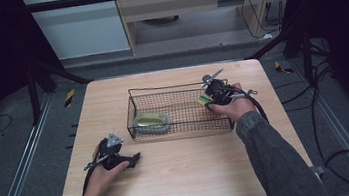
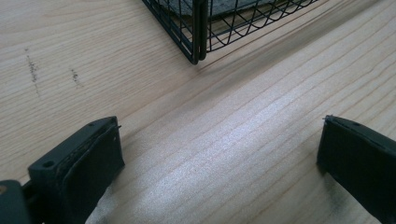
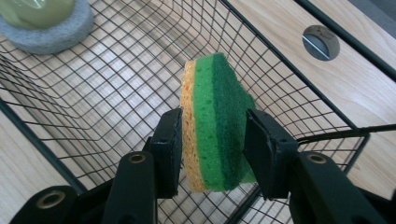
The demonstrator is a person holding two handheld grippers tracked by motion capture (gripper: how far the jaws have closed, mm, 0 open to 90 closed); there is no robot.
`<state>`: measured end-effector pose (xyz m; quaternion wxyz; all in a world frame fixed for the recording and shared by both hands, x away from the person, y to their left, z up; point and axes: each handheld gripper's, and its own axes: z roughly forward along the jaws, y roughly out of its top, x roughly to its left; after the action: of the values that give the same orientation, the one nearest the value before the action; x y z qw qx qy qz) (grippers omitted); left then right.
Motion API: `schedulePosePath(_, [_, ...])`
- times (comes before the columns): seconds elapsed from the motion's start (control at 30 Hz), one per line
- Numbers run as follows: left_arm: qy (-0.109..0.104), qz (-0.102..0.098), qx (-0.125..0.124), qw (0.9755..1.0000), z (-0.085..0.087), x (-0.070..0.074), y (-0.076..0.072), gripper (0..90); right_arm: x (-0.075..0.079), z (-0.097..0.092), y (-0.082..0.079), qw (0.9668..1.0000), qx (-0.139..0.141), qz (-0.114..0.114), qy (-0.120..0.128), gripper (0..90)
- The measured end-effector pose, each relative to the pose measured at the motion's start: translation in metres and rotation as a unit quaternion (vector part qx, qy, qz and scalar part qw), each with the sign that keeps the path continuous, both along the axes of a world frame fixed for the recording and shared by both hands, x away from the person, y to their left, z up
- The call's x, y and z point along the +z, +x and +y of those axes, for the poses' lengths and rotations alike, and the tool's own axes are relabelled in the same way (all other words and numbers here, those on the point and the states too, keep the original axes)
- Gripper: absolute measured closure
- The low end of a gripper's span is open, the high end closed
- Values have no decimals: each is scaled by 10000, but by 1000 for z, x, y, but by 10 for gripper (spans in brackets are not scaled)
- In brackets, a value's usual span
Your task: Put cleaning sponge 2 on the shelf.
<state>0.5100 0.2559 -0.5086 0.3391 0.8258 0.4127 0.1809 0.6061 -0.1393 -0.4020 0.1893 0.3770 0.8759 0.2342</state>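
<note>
One sponge point(image 3: 215, 121) sits clamped in the right gripper point(image 3: 212, 140) over the right end of the one wire basket point(image 1: 181, 125), which holds one soap dish point(image 1: 151, 123). The left gripper point(image 2: 219, 158), jaws apart, rests near-left on the table point(image 1: 182, 177).

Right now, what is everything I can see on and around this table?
Table: one, pale wood, centre of the high view.
Wire basket: one, black mesh, on the table's middle.
Sponge: one, yellow and green layers, between the right gripper's jaws, over the basket's right end.
Grey ring-shaped pad: one, in the basket's left end, bearing a pale yellow-green object that I cannot identify.
Round metal disc: one, silver, set in the table beyond the basket.
Left gripper: one, black, jaws wide apart with nothing between them, low over bare table near the basket's corner.
Right gripper: one, black, clamped on the sponge.
Hands and grey sleeves: two, entering from the bottom edge.
</note>
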Motion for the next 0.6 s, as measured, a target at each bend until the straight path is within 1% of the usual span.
schedulePosePath(0.17, [0,0,0,10000,0,0,0,0,0,4,-2,10000,58,62,39,529])
schedulePosePath(0.3, [0,0,0,10000,0,0,0,0,0,7,-4,9999,92,97,78,516])
schedulePosePath(0.43, [-1,0,1,10000,0,0,0,0,2,8,-6,9999,80,87,97,507])
schedulePosePath(0.6, [-11,-3,6,10000,0,0,0,0,8,5,-8,9998,12,23,184,460])
